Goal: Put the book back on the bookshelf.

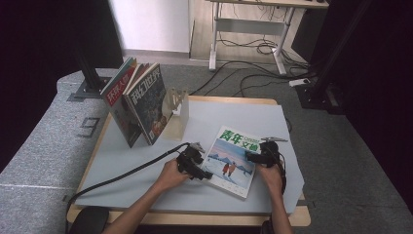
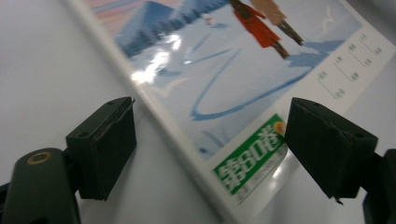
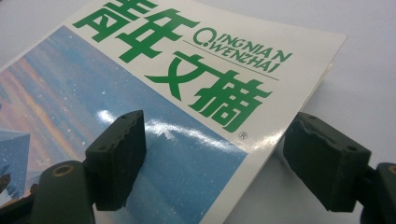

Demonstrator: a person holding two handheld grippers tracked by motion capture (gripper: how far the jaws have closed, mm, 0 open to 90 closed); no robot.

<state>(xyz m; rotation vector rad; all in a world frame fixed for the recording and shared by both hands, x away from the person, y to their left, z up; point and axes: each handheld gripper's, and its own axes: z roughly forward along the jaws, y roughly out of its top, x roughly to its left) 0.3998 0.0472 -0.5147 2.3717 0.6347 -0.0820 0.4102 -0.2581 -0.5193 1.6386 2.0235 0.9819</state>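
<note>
A magazine (image 1: 231, 161) with a snowy blue cover and green title lies flat on the grey table top, near the front. My left gripper (image 1: 203, 173) is open at the magazine's left edge; its jaws straddle the spine corner of the magazine (image 2: 224, 93). My right gripper (image 1: 251, 157) is open at the right edge, and its jaws straddle the title corner of the magazine (image 3: 154, 88). Neither holds anything.
A clear book stand (image 1: 176, 111) at the back left props up two upright magazines (image 1: 139, 102). The grey table mat (image 1: 146, 161) has free room around the flat magazine. Cables trail from both grippers; a desk and floor cables lie beyond.
</note>
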